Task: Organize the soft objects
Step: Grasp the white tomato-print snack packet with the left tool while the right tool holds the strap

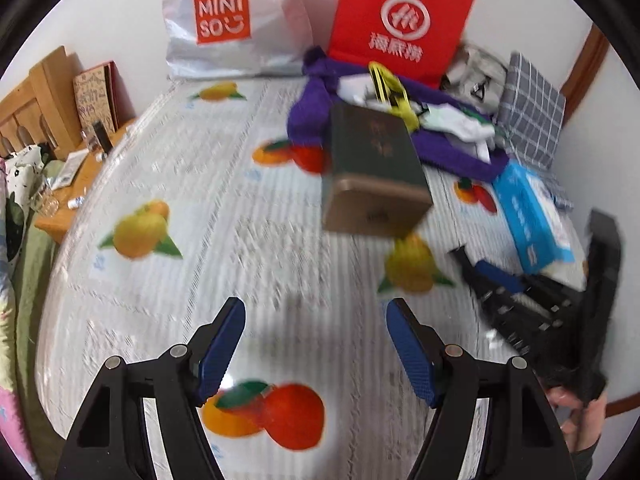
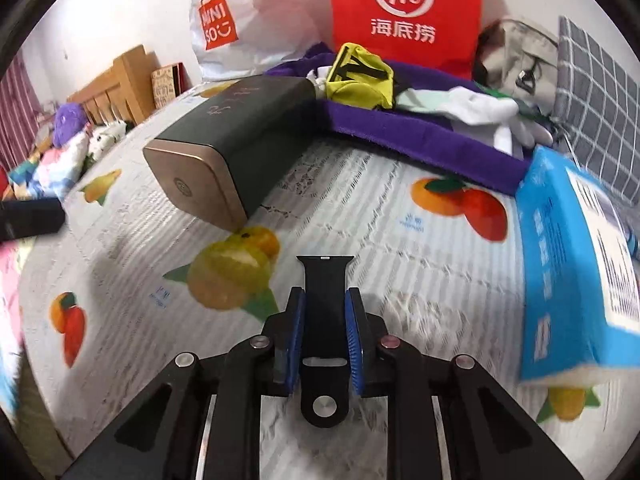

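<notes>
My right gripper [image 2: 325,300] is shut on a black watch strap [image 2: 325,280], held above the fruit-print bed sheet [image 2: 360,216]. My left gripper [image 1: 316,312] is open and empty over the sheet [image 1: 240,240]. A pile of soft things lies at the back: a purple cloth [image 2: 420,132], a yellow pouch [image 2: 360,76] and white socks [image 2: 480,108]. The pile shows in the left wrist view too, with the purple cloth [image 1: 312,120]. The right gripper [image 1: 532,296] shows at the right of the left wrist view.
A dark green tin with a gold end [image 2: 236,140] [image 1: 372,168] lies mid-bed. A blue box [image 2: 572,264] [image 1: 532,216] sits at the right. A red bag [image 2: 404,12], a white Miniso bag [image 2: 240,20] and a checked cushion [image 2: 600,100] stand at the back. A wooden table [image 1: 80,176] is at left.
</notes>
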`<state>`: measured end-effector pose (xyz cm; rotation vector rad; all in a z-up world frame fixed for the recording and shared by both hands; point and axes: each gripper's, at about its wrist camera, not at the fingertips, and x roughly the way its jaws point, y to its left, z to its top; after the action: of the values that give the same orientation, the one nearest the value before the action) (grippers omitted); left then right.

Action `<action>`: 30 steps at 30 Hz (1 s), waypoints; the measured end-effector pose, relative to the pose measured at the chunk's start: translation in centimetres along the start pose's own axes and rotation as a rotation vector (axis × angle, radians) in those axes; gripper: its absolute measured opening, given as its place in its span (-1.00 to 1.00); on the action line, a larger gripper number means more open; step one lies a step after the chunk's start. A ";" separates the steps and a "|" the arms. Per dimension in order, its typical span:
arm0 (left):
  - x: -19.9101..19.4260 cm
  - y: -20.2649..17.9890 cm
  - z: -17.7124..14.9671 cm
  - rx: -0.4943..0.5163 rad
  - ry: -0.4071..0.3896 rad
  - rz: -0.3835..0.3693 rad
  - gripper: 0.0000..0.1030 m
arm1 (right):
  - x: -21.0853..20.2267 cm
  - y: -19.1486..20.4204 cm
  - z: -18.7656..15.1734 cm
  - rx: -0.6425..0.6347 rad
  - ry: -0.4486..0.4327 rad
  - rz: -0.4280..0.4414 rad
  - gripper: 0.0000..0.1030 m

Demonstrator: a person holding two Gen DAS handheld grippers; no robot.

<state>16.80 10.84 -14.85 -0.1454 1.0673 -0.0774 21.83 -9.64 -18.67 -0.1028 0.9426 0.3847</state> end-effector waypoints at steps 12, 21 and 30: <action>2.7 -5.6 -5.4 0.066 0.117 -0.139 0.59 | -8.7 -3.9 -4.2 0.082 -0.113 -0.020 -0.61; 3.3 -9.8 -6.4 0.140 0.113 -0.086 0.85 | -11.3 -7.2 -7.8 0.152 -0.132 -0.046 -0.61; 3.5 -12.2 -7.5 0.231 0.045 0.057 0.70 | -10.1 -9.5 -11.1 0.218 -0.076 -0.073 -0.61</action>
<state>12.01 -2.30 -19.55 0.0950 1.0985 -0.1524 11.46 -23.99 -17.87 0.0764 0.8977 0.2155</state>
